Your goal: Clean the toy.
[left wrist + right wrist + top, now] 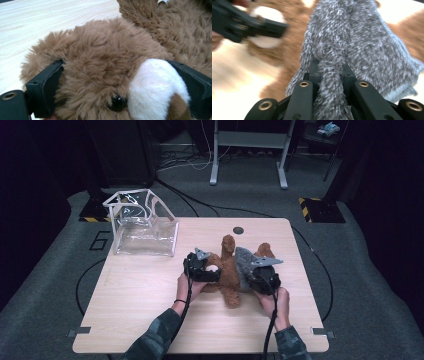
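Right gripper (329, 75): jaws nearly together, pinching a fold of the grey knit cloth (362, 45) that runs up between them. The rest of the cloth spreads just ahead of the jaws, draped on the brown plush toy (230, 270). Beyond it and to the upper left in the right gripper view sits the left gripper, next to the toy's white muzzle; that view is motion-blurred.

Left gripper (120, 82): jaws set wide, clamped on the toy's head, one pad on the brown fur on one side, the other against the white muzzle (155, 87). Black eye sits low between the jaws. More brown fur ahead of the jaws, bare table (50, 22) beyond and to the left.

High view: both grippers side by side near mid-table, toy lying flat between and just ahead of them. Further out, ahead-left of the left gripper and well apart, a clear plastic bag (142, 225) stands near the far-left table corner.
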